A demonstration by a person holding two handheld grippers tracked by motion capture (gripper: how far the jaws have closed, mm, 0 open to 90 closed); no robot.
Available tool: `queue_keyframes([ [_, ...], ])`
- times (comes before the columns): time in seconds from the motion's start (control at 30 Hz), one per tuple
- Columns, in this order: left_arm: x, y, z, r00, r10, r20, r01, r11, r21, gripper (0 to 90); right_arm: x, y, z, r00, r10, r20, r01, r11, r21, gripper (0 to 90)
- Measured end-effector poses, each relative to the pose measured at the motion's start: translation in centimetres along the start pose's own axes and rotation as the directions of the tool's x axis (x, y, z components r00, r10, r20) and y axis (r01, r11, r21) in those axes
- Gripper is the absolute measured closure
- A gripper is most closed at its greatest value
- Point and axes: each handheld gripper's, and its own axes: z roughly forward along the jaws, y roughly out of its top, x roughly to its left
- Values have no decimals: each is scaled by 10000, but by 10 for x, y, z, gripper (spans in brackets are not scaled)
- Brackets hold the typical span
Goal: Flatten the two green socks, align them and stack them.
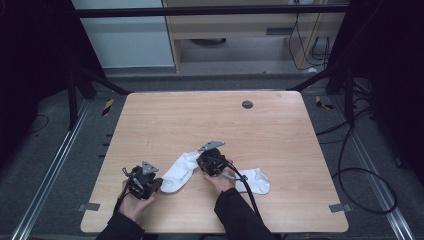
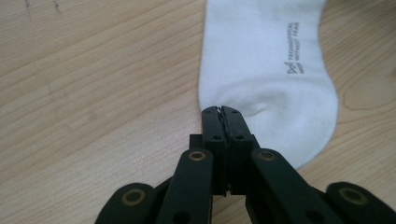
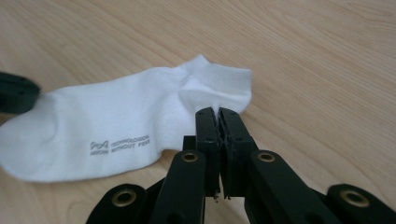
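Note:
A white ankle sock with small grey lettering lies flat on the wooden table between my two grippers. In the left gripper view the sock stretches away from the jaws, and my left gripper is shut on the rim of its rounded toe end, where the fabric puckers. My right gripper is shut on the sock at its cuff end, pinching the edge of the opening. From above, the left gripper sits at the sock's near-left end and the right gripper at its far-right end.
A second white sock lies just right of the right hand, partly under its cable. A dark round plug sits in the tabletop near the far edge. The table's front edge is close behind both hands.

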Motion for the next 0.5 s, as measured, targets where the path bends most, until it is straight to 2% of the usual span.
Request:
queue_keyframes([
  [0.2,3,2,1,9999,33,-163,-35,10000,-90,895,7,-12,-17,9999,-8,-146,9,9999,109,873],
  [0.5,14,18,12,9992,64,-386,-76,9995,-303,896,15,-29,-22,9994,158,-324,-138,9980,617,871],
])
